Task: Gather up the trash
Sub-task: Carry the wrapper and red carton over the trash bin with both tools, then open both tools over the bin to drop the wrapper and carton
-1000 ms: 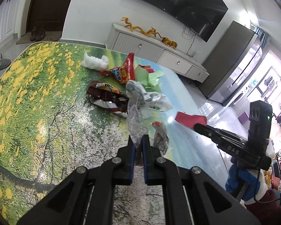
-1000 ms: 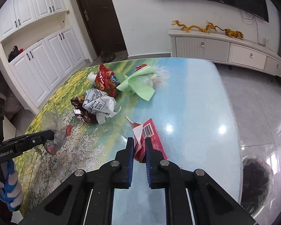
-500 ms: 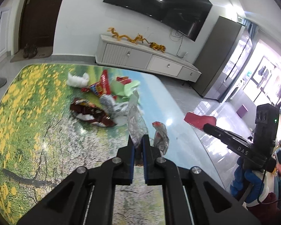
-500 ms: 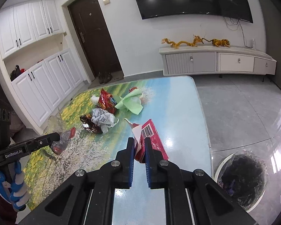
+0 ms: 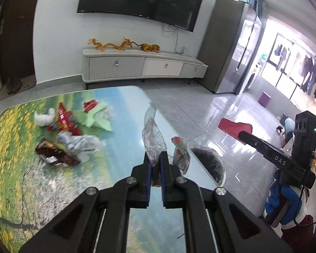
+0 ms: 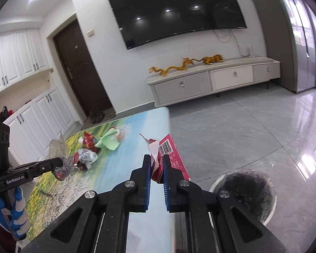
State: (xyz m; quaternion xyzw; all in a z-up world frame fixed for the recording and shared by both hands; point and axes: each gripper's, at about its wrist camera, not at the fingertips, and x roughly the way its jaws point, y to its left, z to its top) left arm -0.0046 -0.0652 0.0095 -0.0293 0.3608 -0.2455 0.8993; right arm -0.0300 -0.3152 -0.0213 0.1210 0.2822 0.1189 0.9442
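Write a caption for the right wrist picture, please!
Right hand-held gripper carries a red wrapper toward the bin.

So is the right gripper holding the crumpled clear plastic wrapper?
No, the right gripper pinches a red barcoded packet.

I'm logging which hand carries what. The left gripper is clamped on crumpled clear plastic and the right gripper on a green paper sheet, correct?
Not quite. The left gripper does clamp the clear plastic, but the right gripper holds a red carton with a barcode, as the right wrist view shows.
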